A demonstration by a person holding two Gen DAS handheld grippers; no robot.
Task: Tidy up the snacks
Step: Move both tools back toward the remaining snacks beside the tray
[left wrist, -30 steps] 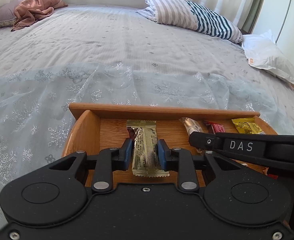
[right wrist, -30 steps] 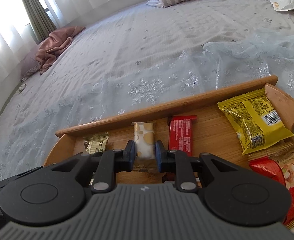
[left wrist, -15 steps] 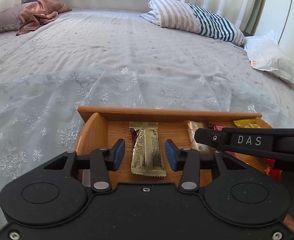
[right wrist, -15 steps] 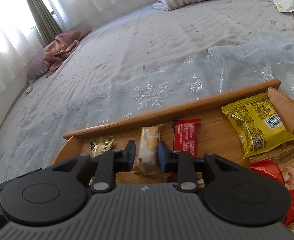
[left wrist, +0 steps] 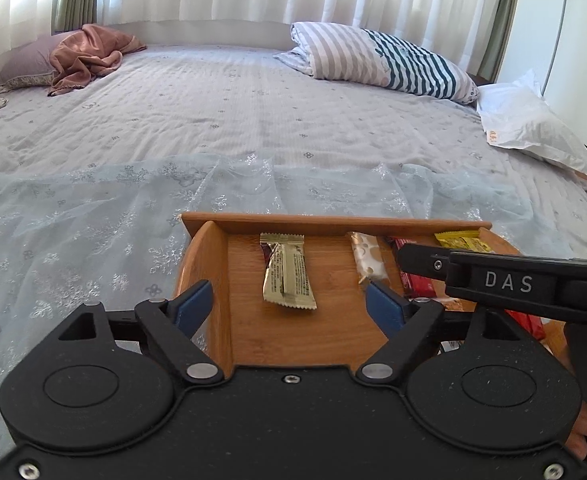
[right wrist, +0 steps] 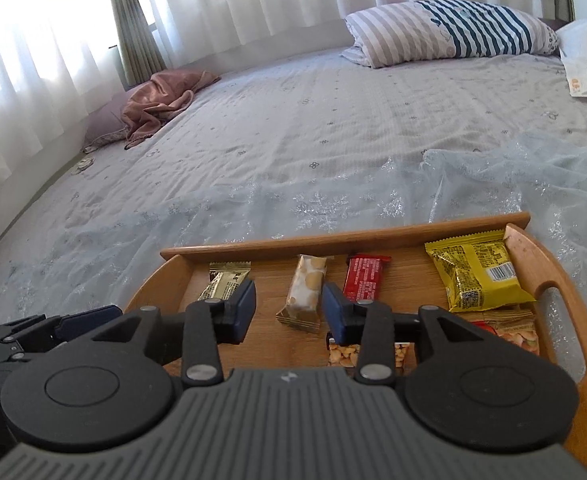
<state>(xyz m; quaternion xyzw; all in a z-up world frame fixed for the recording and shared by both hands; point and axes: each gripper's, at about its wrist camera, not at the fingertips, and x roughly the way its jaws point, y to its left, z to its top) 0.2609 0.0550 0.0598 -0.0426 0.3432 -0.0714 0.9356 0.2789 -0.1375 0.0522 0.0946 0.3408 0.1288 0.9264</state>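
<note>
Opening: left gripper (left wrist: pixel 289 304) wide, right gripper (right wrist: pixel 289 312) narrower, touching no snack.

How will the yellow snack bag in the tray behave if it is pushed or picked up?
The yellow snack bag looks puffed and crinkled, so it is probably light and would yield when squeezed. Its glossy film may slip. Lying flat in the wooden tray, it should slide rather than roll.

right gripper (left wrist: pixel 505 280) hides most of the red packets (left wrist: pixel 417 282).
</note>
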